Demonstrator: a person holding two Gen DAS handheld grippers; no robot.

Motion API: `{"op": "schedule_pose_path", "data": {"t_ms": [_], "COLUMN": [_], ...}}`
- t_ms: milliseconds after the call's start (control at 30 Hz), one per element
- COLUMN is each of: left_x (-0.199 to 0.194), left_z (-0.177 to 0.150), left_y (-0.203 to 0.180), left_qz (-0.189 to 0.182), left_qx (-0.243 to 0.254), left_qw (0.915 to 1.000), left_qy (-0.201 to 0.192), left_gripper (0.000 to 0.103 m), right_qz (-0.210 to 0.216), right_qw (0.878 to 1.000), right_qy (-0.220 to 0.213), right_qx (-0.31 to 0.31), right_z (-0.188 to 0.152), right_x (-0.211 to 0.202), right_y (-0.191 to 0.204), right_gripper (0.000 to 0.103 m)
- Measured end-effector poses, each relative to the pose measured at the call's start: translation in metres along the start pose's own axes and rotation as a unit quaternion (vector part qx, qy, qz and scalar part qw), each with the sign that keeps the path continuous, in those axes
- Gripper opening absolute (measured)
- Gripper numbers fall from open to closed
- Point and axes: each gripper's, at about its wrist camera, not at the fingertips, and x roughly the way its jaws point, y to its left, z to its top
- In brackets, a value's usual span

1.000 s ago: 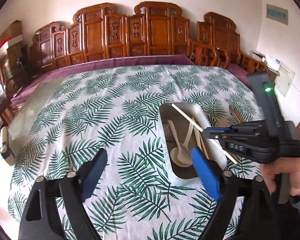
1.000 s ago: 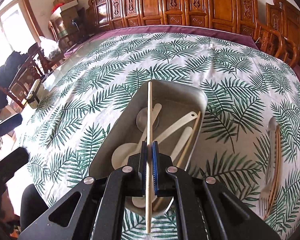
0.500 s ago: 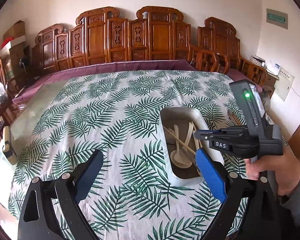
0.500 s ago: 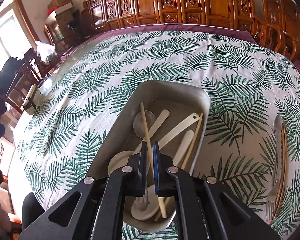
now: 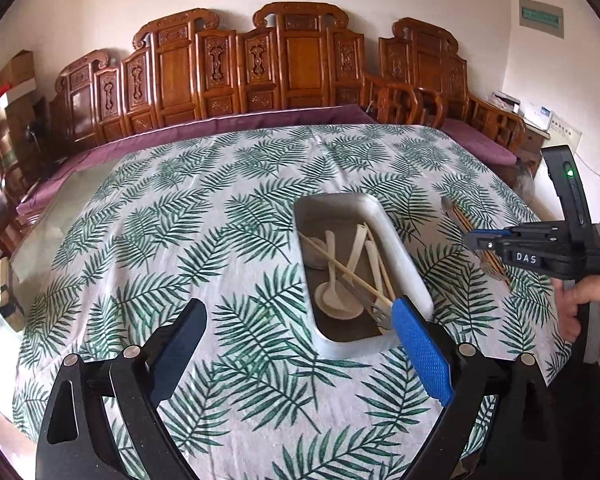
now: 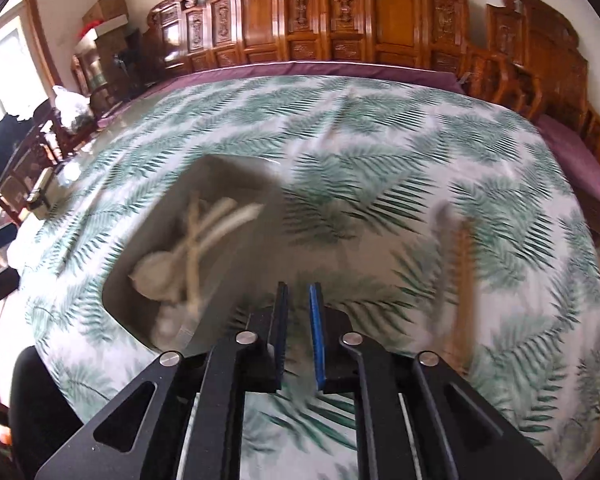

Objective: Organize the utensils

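Right hand-held gripper point(image 6: 299, 300), its jaws just eased slightly apart and empty, hangs lower centre; left hand-held gripper point(image 5: 296, 320) gapes wide. Utensils fill the tray point(image 5: 400, 256) mid-desk point(image 5: 180, 208); a fork point(image 6: 444, 240) lies right.

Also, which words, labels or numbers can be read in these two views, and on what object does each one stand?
"DAS": white letters on the side of the black right gripper.
Green rectangular wall sign: lettering too small to read.
White wall panel: markings too small to read.
Right wrist view: no text.
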Motion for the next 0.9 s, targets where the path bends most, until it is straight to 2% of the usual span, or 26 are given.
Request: {"op": "schedule_pose_path", "data": {"t_ms": [233, 433, 600, 900], "left_x": [0.007, 0.016, 0.026, 0.046], "left_z": [-0.005, -0.006, -0.012, -0.01], "left_y": [-0.042, -0.08, -0.11, -0.15], "left_qz": [-0.027, -0.054, -0.075, -0.085], "left_qx": [0.026, 0.039, 0.053, 0.088], "left_qw": [0.9993, 0.9977, 0.9956, 0.992], "left_qy": [0.002, 0.004, 0.016, 0.031], "left_gripper": [0.09, 0.09, 0.09, 0.09], "right_qz": [-0.046, -0.049, -0.048, -0.038], "right_qw": [0.999, 0.997, 0.995, 0.995], "right_qy": [0.012, 0.03, 0.047, 0.057], "right_qx": [0.024, 0.058, 0.07, 0.071], "right_z": [-0.029, -0.044, -0.048, -0.038], "right_x": [-0.01, 0.003, 0.021, 0.04], "right_y": [-0.069, -0.11, -0.123, -0.13], "right_gripper": [0.013, 0.013, 0.013, 0.013]}}
